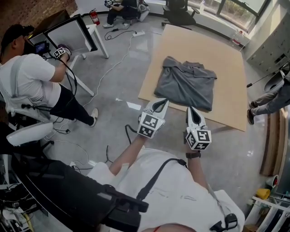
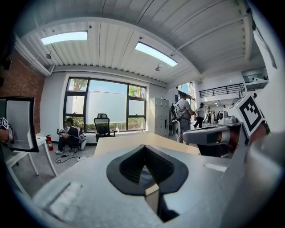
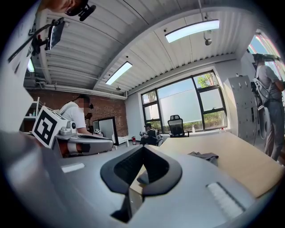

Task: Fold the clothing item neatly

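A grey polo shirt (image 1: 186,84) lies folded on the light wooden board (image 1: 226,59), collar at the far side. My left gripper (image 1: 161,102) hovers at the board's near edge, just short of the shirt's near left corner, jaws shut and empty. My right gripper (image 1: 190,110) hangs beside it, above the shirt's near hem, also shut with nothing in it. In the right gripper view the shirt (image 3: 204,156) shows as a low grey heap on the board (image 3: 236,160), beyond the closed right gripper (image 3: 143,148). In the left gripper view the closed left gripper (image 2: 144,148) points level over the board (image 2: 133,140).
A seated person in a white shirt (image 1: 27,79) is at the left by a white table (image 1: 72,34). Cables (image 1: 113,63) trail over the grey floor. Another person's legs (image 1: 267,102) stand at the board's right. An office chair (image 1: 179,13) is beyond the far edge.
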Motion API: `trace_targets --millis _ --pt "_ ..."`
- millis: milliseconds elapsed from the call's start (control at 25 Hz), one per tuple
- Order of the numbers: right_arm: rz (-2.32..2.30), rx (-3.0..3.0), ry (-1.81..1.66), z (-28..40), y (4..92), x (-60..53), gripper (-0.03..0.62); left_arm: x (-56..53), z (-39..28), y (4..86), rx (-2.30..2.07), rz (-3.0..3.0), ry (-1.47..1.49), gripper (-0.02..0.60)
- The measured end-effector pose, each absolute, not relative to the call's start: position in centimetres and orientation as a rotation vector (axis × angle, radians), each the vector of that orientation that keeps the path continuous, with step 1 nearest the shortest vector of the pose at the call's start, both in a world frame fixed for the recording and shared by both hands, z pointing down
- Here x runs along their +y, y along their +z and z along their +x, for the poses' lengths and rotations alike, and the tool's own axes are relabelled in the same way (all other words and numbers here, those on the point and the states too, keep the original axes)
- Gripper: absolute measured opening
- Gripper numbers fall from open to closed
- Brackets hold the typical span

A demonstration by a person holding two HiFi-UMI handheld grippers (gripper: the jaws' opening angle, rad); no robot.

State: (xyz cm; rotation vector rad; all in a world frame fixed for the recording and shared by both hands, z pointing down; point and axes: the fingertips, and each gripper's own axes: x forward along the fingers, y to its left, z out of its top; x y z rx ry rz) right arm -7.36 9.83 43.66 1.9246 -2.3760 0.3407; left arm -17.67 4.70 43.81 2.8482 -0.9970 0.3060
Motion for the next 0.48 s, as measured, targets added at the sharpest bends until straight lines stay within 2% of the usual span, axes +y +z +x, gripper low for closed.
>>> trace_targets --millis 480 --pt "1.954 -2.361 0.389 -7.1 44.4 11.1 0.002 5.3 -18.6 45.0 -1.015 2.831 0.362 0.002"
